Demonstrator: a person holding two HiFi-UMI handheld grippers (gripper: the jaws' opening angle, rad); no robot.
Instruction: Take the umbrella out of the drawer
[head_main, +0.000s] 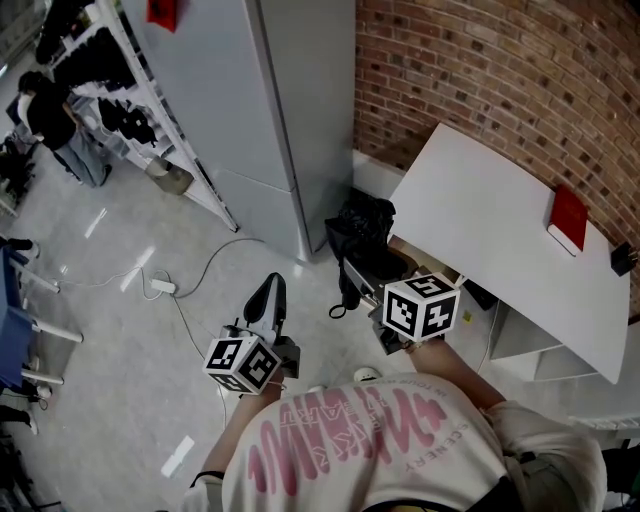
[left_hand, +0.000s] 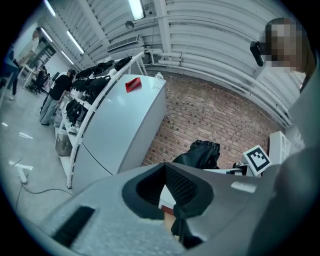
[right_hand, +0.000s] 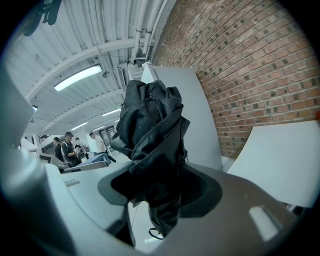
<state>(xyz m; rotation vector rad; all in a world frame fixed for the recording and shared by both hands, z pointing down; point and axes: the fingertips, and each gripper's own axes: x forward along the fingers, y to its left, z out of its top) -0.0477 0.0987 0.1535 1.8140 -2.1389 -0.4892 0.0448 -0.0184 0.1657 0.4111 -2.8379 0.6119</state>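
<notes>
Right tongs (right_hand: 161, 192): clenched on the umbrella (right_hand: 152, 130). It is black, folded and crumpled, and the bundle sticks out past the jaws towards the brick wall (right_hand: 260, 65). A strap loop (head_main: 340, 308) hangs from its lower end.

Umbrella position, head view: in the air over the floor (head_main: 130, 330), just off the near edge of the white table (head_main: 500, 230), between that edge and the grey cabinet (head_main: 270, 110). Touching neither.

Left tongs (left_hand: 167, 197): nothing between the jaws. They appear drawn together at the tips, though the left gripper view shows only a narrow wedge of background there. Held lower left of the right tongs, well apart from the umbrella.

On the table: one flat red item (head_main: 568, 218) near the far end.
</notes>
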